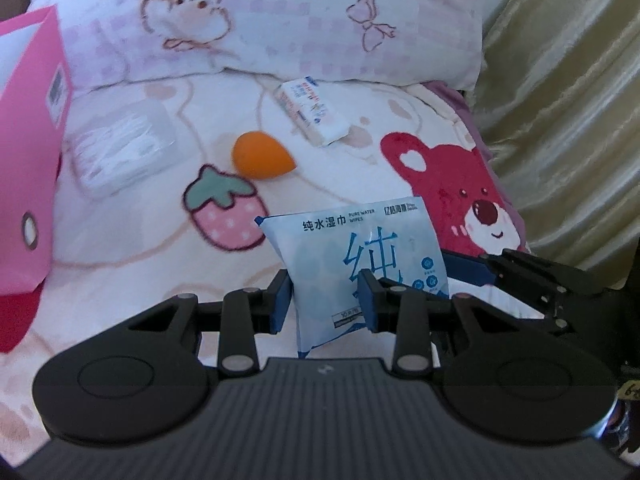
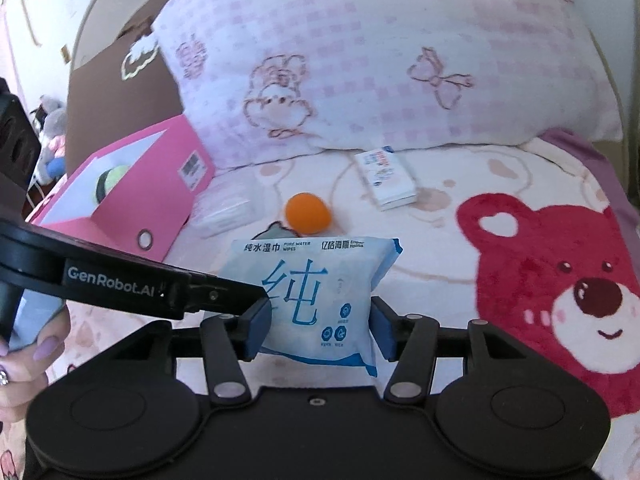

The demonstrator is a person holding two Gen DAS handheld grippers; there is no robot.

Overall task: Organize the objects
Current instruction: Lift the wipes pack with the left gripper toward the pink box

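A blue-and-white pack of wet wipes [image 1: 360, 256] stands upright between the blue pads of both grippers. My left gripper [image 1: 324, 302] is shut on its lower part. My right gripper [image 2: 320, 330] has its pads against both sides of the same pack [image 2: 316, 296]. The left gripper's arm crosses the right wrist view from the left [image 2: 160, 288]. An orange teardrop sponge [image 1: 260, 154] [image 2: 308, 214], a white tissue packet [image 1: 312, 110] [image 2: 386, 178] and a clear plastic box [image 1: 122, 150] [image 2: 224, 212] lie on the blanket beyond.
A pink open box [image 1: 28, 120] [image 2: 136, 184] with a green ball inside stands at the left. A pink checked pillow [image 1: 300, 16] [image 2: 380, 52] lies at the back. The cartoon blanket [image 1: 160, 240] covers the bed. A gold curtain [image 1: 568, 100] hangs on the right.
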